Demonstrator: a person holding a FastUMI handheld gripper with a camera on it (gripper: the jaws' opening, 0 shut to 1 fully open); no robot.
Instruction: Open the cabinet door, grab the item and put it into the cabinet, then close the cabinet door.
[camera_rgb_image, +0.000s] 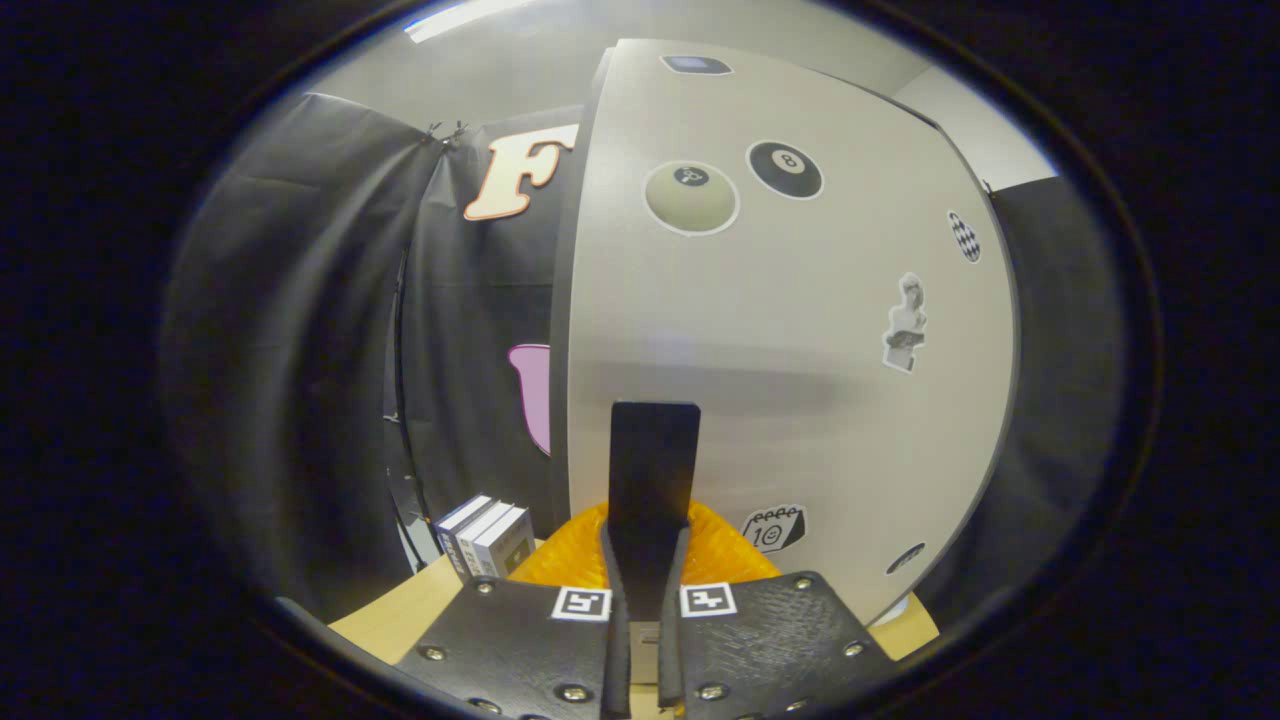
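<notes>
Ahead of the fingers: the white cabinet door with stickers, very near and seemingly closed.
Gripper: the gripper has its fingers pressed together, with nothing visible between them; the tips are against or just before the door, I cannot tell which.
Step in hand: probably opening the door.
How to do it well: find the free edge, probably the dark left one, hook it and pull slowly along the hinge arc.
Item: an orange ribbed thing lies under the fingers on the wooden table; perhaps it is the item.
Left, near: small boxes stand together.
Cabinet contents: hidden behind the door.
</notes>
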